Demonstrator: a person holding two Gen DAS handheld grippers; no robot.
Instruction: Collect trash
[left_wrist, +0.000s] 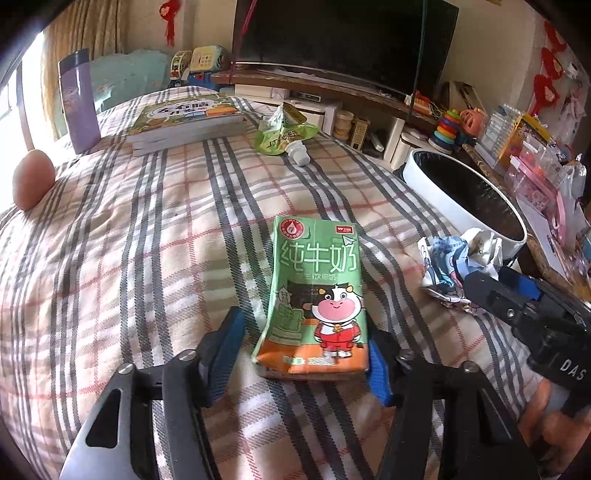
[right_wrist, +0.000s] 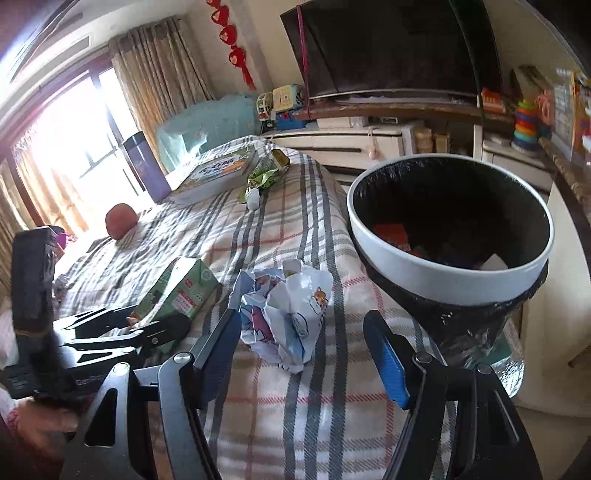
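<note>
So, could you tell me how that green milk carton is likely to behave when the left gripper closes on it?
The milk carton looks dented and partly flattened, so it is probably empty, light, and may crumple further under the left gripper. Lying flat on the plaid cloth, it should slide, not roll.

Bare plaid cloth (left_wrist: 147, 258) around carton (left_wrist: 317, 295)

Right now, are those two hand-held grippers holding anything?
Nothing is held. The left hand-held gripper is open around the milk carton's lower end, not clamped. The right hand-held gripper is open before the crumpled wrapper.
</note>
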